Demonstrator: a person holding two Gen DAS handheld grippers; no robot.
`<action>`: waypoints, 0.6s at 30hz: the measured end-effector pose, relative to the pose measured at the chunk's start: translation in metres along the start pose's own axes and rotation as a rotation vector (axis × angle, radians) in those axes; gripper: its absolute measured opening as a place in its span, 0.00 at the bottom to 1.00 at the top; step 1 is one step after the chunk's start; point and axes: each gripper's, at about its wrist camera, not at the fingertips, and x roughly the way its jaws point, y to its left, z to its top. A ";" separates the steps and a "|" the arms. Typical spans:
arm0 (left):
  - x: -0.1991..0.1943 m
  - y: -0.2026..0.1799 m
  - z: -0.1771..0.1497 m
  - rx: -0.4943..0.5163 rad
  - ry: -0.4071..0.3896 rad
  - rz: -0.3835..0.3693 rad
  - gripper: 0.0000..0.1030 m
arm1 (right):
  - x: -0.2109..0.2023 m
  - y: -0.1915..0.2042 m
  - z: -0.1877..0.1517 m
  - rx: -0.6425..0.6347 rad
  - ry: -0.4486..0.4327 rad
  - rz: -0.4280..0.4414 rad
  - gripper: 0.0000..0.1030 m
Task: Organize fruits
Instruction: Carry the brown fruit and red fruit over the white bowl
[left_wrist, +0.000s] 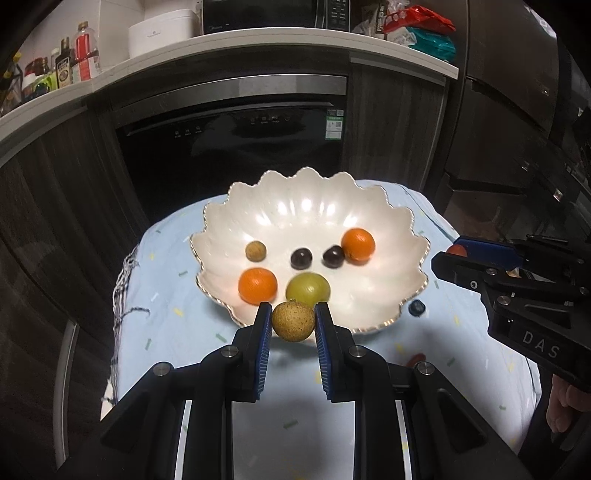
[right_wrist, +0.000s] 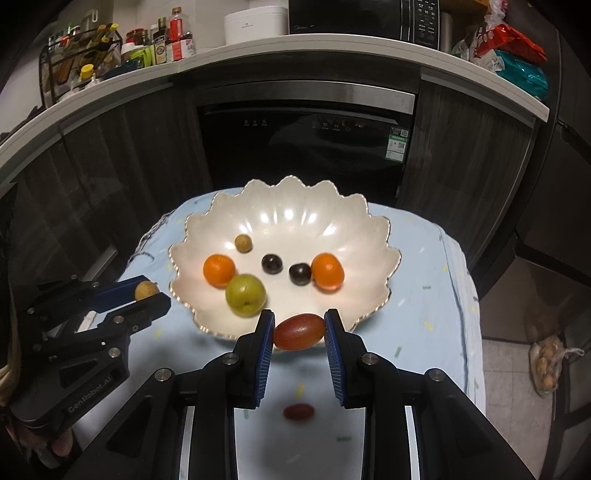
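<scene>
dim room | glare on bowl (left_wrist: 310, 206) | fisheye edges dark | fruit perhaps blurred

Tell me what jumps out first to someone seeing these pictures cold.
The scalloped white bowl mid-table, holding two oranges, two dark grapes, a green fruit and a small brown one. In front of it, the left tongs pinch a brown longan; the right tongs pinch a red tomato.

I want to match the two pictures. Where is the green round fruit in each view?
Left wrist view: green fruit in the bowl's near part, just beyond the held brown fruit.
Right wrist view: green fruit at the bowl's near left, beside an orange fruit.
Shared landmark: the white scalloped bowl.
</scene>
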 end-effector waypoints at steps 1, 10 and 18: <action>0.001 0.001 0.001 -0.001 -0.001 0.003 0.23 | 0.002 0.000 0.002 0.002 0.000 -0.002 0.28; 0.026 0.012 0.020 -0.009 0.010 0.023 0.23 | 0.025 -0.009 0.018 0.035 0.020 -0.027 0.28; 0.050 0.022 0.031 -0.017 0.036 0.041 0.23 | 0.048 -0.014 0.026 0.063 0.055 -0.037 0.28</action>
